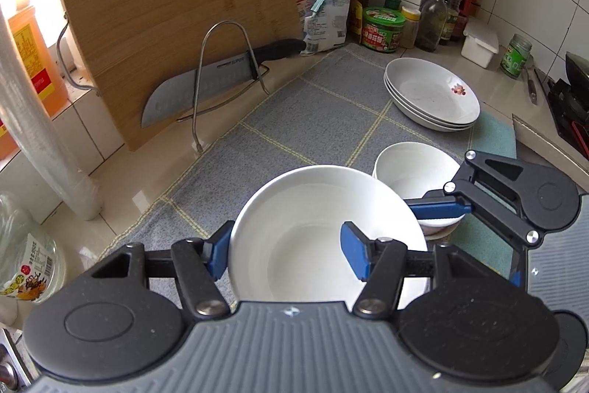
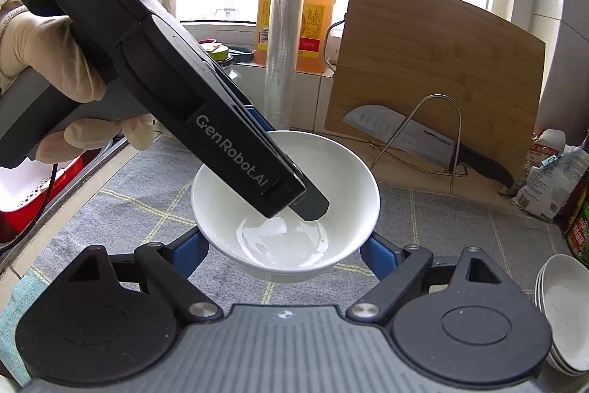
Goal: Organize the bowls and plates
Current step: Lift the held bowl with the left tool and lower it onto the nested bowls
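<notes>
1. Our left claw clamps the white bowl's rim, one pad inside, one outside.
2. Our right claw cups its base for support, above the grey mat.
3. Stacked plates wait at two o'clock.

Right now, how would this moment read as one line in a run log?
step: holding bowl | left fingers: pinching its rim | right fingers: clasping its sides | plates: stacked

Left gripper clamped, right gripper gripping wider; gloved hand on handle.
</notes>
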Demonstrator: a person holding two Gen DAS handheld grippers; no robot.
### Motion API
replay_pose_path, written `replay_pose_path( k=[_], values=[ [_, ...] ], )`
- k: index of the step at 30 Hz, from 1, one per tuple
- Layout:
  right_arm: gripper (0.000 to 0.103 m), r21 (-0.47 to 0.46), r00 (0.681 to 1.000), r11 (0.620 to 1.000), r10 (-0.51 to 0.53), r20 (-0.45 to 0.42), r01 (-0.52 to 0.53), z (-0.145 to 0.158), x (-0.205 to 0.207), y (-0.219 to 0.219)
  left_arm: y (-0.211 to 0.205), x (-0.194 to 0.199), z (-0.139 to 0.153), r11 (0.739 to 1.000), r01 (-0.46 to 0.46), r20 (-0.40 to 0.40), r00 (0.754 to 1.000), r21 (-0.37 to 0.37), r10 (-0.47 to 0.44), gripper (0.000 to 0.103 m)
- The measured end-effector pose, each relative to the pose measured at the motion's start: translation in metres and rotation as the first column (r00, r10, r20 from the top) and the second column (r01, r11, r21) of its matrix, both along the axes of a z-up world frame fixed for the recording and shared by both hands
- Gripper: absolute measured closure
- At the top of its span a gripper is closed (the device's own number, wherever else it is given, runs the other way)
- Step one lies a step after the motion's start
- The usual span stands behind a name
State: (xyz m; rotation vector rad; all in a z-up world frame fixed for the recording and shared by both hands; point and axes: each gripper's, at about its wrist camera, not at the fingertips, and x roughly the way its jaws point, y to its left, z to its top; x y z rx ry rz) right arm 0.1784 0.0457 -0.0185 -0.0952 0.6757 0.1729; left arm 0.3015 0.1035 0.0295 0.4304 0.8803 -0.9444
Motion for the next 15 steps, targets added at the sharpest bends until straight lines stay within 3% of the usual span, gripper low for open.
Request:
replay_pose_path(
  k=[15],
  values=[
    [0.011, -0.044, 0.982, 0.981, -0.187, 0.0, 0.187, 0.007, -0.031, -0.074, -0.097, -0.013, 0.0, 0.984, 0.172, 0.009, 0.985, -0.039, -0.172, 0.043]
  ],
)
